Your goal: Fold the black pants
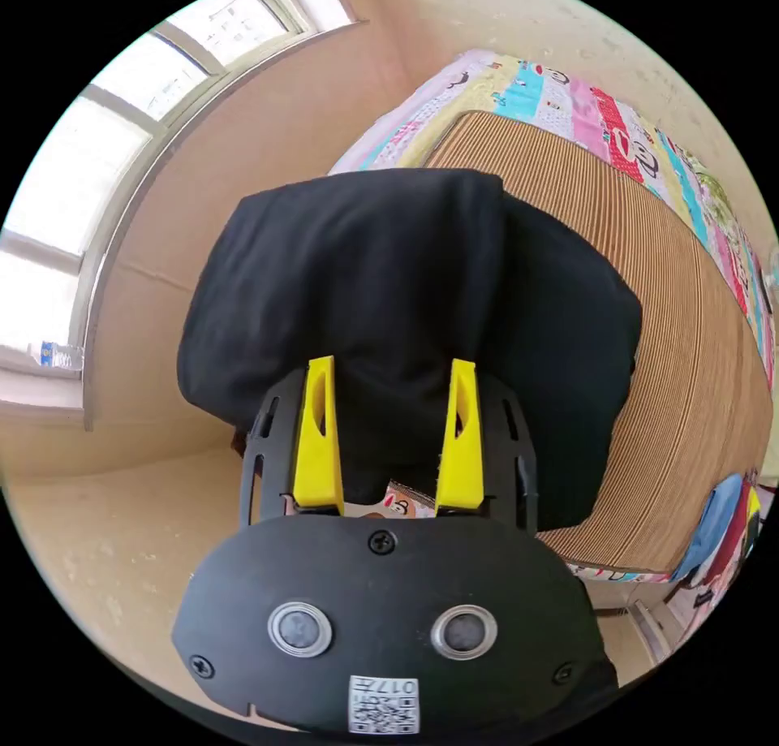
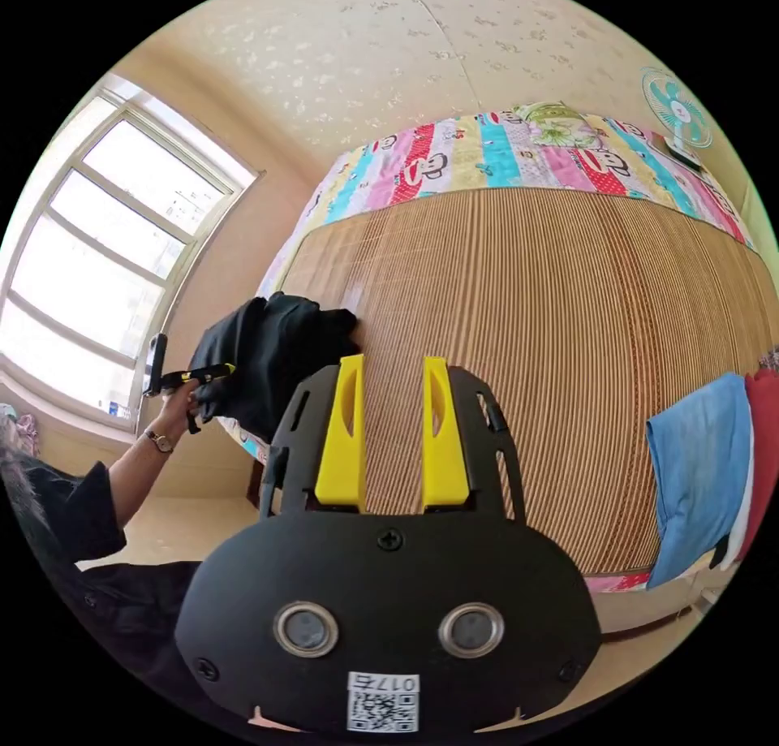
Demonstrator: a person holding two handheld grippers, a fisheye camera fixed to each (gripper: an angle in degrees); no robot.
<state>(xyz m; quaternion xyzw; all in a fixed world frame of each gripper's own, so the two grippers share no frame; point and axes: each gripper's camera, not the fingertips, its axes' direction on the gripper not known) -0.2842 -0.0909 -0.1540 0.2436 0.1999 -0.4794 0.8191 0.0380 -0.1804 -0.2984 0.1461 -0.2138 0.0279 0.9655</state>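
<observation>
with both views up, here's what i've got. the black pants [image 1: 406, 291] are bunched into a thick folded bundle at the near left corner of the bed [image 1: 690, 389], lying on the ribbed bamboo mat [image 1: 649, 291] with part of the bundle overhanging the mat's edge. my left gripper [image 1: 393, 429] sits low against the near side of the bundle; its yellow fingers [image 1: 316, 437] are spread apart, fabric showing between them, tips touching or just short of the cloth, can't tell which. not pinching anything that i can see.

in the right gripper view my right gripper [image 2: 391, 429] hangs over the mat, well right of the pants [image 2: 268, 356], yellow fingers [image 2: 345, 437] spread with bare mat [image 2: 527, 332] between them, holding nothing. same view shows my left hand [image 2: 174, 401] with the left gripper [image 2: 195, 375] reaching into the near side of the bundle.

around it: cartoon-print sheet [image 2: 487, 149] runs along the far edge of the bed under the mat. a blue cloth [image 2: 702, 470] and a red one [image 2: 763, 446] lie at the right edge of the mat. window [image 2: 97, 251] on the left wall, a small fan [image 2: 675, 113] at the far right.
</observation>
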